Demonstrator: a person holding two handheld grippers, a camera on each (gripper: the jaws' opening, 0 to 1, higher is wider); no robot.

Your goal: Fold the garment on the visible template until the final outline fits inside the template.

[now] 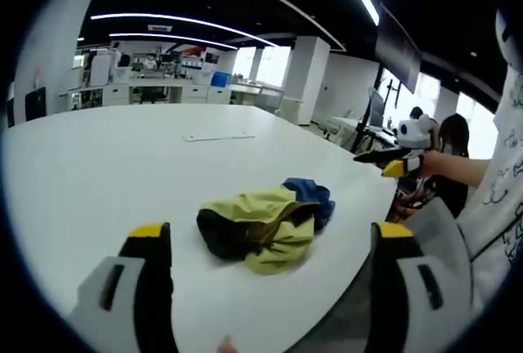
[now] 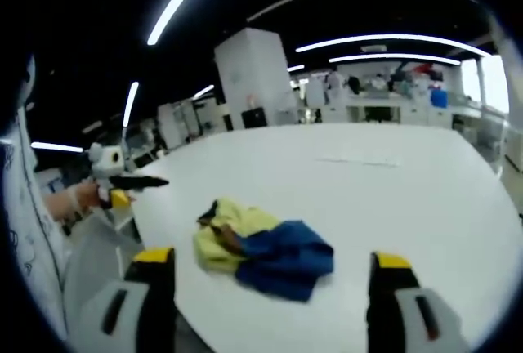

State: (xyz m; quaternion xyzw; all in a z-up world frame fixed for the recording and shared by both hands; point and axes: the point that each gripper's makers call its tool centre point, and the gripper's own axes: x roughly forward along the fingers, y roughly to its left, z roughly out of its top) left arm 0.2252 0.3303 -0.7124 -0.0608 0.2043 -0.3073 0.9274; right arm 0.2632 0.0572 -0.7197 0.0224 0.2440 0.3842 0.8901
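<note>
A crumpled garment (image 1: pixel 261 226), yellow-green with dark and blue parts, lies bunched on the white table (image 1: pixel 98 165) near its curved edge. In the left gripper view my left gripper (image 1: pixel 272 234) is open, its yellow-tipped jaws standing wide on either side of the heap and short of it. The right gripper (image 1: pixel 399 157) hovers off the table's edge, held in a hand. In the right gripper view the same garment (image 2: pixel 261 247) shows its blue side, and my right gripper (image 2: pixel 272 259) is open with nothing in it. The left gripper (image 2: pixel 122 181) hangs beyond the table's edge at left.
A faint pale strip (image 1: pixel 216 136) lies flat farther along the table, also seen as a thin strip (image 2: pixel 359 162) in the right gripper view. A person in a white printed top (image 1: pixel 498 198) stands by the edge. Desks and a pillar (image 2: pixel 257 75) fill the room behind.
</note>
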